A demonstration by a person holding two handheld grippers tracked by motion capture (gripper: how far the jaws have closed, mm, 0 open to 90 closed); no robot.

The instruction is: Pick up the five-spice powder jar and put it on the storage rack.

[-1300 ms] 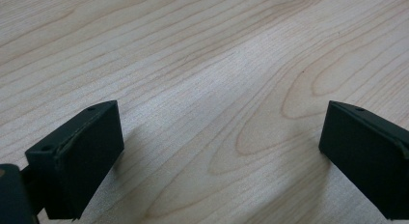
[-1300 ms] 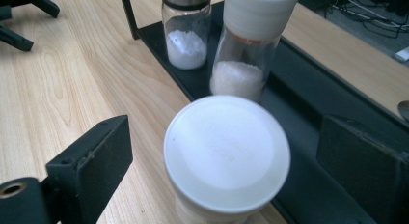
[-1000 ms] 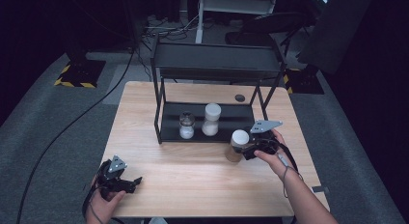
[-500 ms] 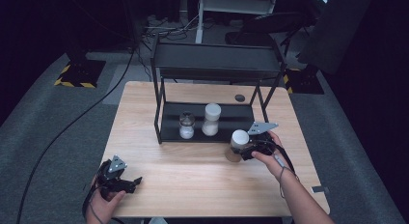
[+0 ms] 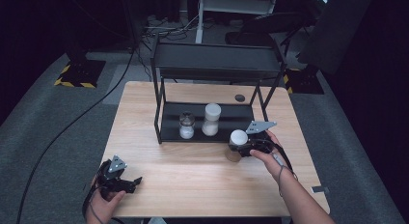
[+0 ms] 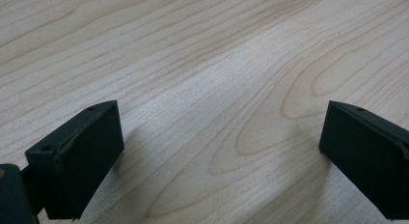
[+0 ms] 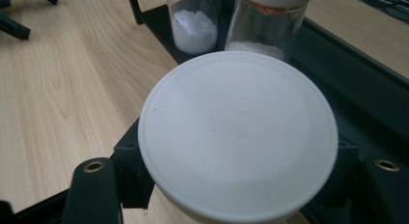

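A jar with a wide white lid [image 5: 238, 137] stands just in front of the black rack's lower shelf [image 5: 236, 119], near its right end. My right gripper [image 5: 246, 147] is shut on it, the jaws pressing its body below the lid [image 7: 238, 132]. On that shelf stand a small shaker with white powder [image 5: 186, 126] and a taller white-lidded jar [image 5: 211, 119]; the right gripper view has them close behind as the shaker [image 7: 193, 21] and the taller jar [image 7: 267, 26]. My left gripper [image 5: 132, 183] rests low at the table's front left, open [image 6: 219, 156], with bare wood between its jaws.
The two-tier black rack [image 5: 217, 64] takes up the back middle of the wooden table [image 5: 193, 171]. A small dark round object [image 5: 239, 97] lies on the table behind the rack's right side. A cable [image 5: 72, 122] runs over the grey floor at the left.
My right gripper has edged slightly left with the jar in it. The left gripper has stayed put.
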